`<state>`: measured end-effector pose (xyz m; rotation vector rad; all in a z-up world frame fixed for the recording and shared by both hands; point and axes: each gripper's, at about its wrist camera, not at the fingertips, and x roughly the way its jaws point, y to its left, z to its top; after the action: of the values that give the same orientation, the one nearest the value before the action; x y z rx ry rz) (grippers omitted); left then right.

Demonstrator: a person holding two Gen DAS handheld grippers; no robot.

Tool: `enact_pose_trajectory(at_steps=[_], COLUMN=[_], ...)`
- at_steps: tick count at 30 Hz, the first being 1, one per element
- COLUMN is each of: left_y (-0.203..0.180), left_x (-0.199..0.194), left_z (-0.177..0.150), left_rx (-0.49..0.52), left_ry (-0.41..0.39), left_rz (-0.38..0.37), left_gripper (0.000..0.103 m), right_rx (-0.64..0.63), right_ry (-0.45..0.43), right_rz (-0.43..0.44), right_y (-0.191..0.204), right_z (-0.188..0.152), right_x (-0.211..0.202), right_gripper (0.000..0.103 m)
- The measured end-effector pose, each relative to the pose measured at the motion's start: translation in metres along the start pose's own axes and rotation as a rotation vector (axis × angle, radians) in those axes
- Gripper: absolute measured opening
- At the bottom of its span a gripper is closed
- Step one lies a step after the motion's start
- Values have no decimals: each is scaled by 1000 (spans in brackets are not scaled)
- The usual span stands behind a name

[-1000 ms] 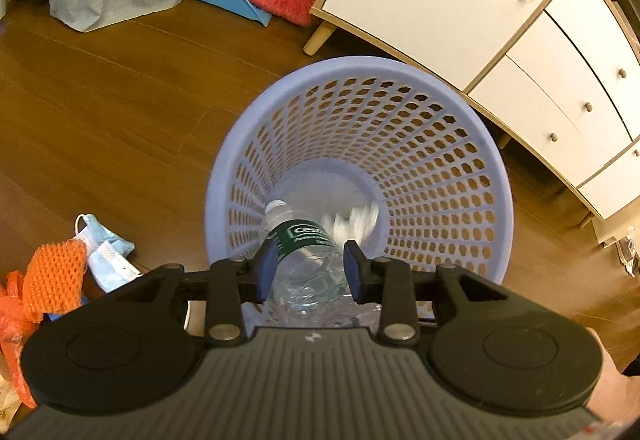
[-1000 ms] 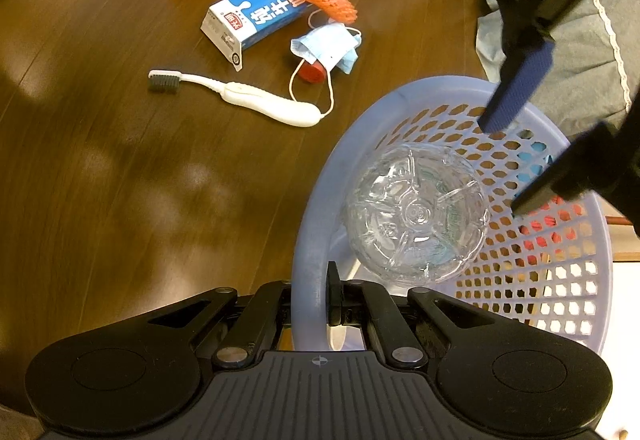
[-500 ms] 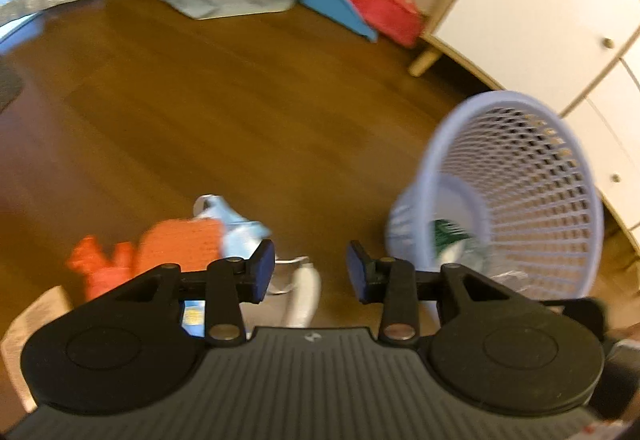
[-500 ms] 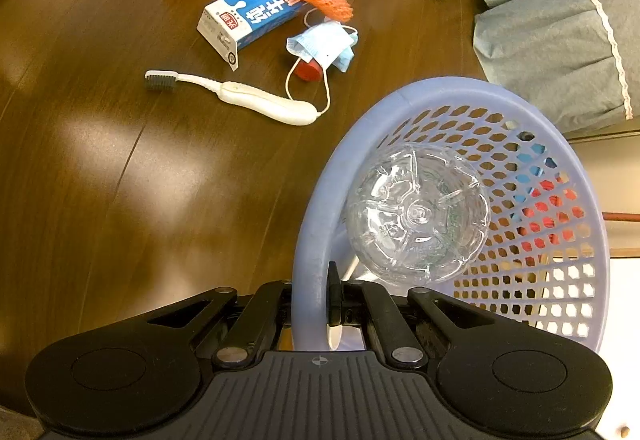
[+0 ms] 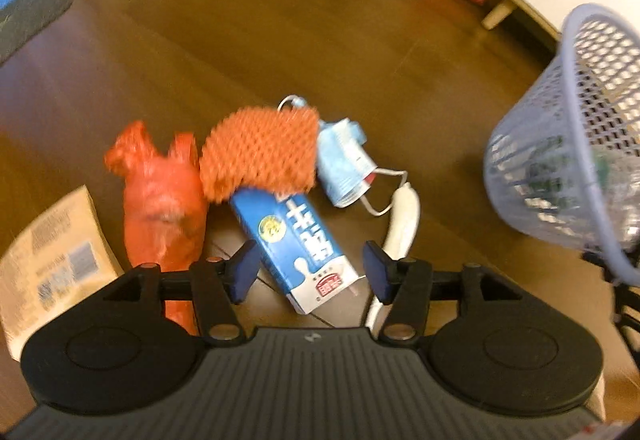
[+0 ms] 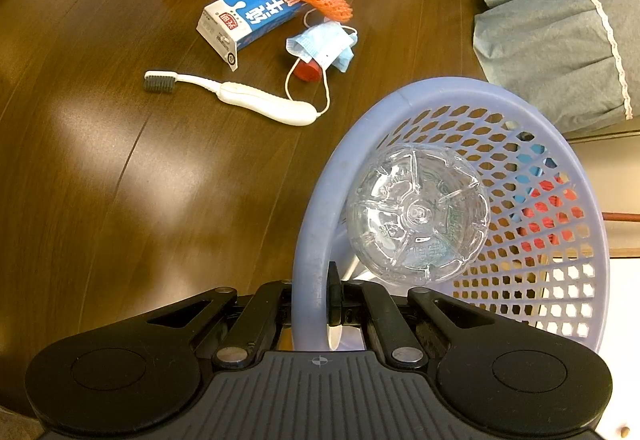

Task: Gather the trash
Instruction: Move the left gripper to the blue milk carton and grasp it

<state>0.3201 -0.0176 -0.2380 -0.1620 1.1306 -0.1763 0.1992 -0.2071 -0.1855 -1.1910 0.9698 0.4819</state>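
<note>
Held the left gripper (image 5: 306,270) with fingers spread wide and empty, hovering above the blue milk carton (image 5: 296,240) on the wooden floor (image 5: 240,40). Lay clustered around the carton: orange foam net (image 5: 260,152) at 12 o'clock, orange plastic bag (image 5: 160,196) at 9 o'clock, blue face mask (image 5: 342,160) at 1 o'clock, white toothbrush (image 5: 400,228) at 3 o'clock. Sat beyond the bag at 9 o'clock: a tan paper package (image 5: 52,260). Clamped the right gripper (image 6: 316,304) tight on the rim of the lavender basket (image 6: 316,200). Rested inside the basket: a clear plastic bottle (image 6: 418,216), base up.
</note>
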Motion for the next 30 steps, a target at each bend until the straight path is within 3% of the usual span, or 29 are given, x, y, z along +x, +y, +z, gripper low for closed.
enact_pose_trajectory(at_steps=[6,9,18,21,26,30], left_y=[5,6,-5,-6,-1,1], left_x=[35,44,55,59,54,48], left_z=[-3,1,19,17,5,-7], left_rx=[-48,-64,-10,32,99,176], left_ry=[38,33,50,70,85,78], left_rz=[62,63,67,85,104,125], left_gripper=[56,69,70,64,43,43], right_rx=[3,2,5,1,-3,-9], right_ry=[1,1,3,3,6,7], right_rz=[-2,-3,-3,-4,-4,-5], right_y=[0,0,1,1,0,0], right_z=[-2,-2,-4,-4,-3,-3], right_x=[0,0,0,0,0,0], right_gripper=[0,0,0,0,0,0])
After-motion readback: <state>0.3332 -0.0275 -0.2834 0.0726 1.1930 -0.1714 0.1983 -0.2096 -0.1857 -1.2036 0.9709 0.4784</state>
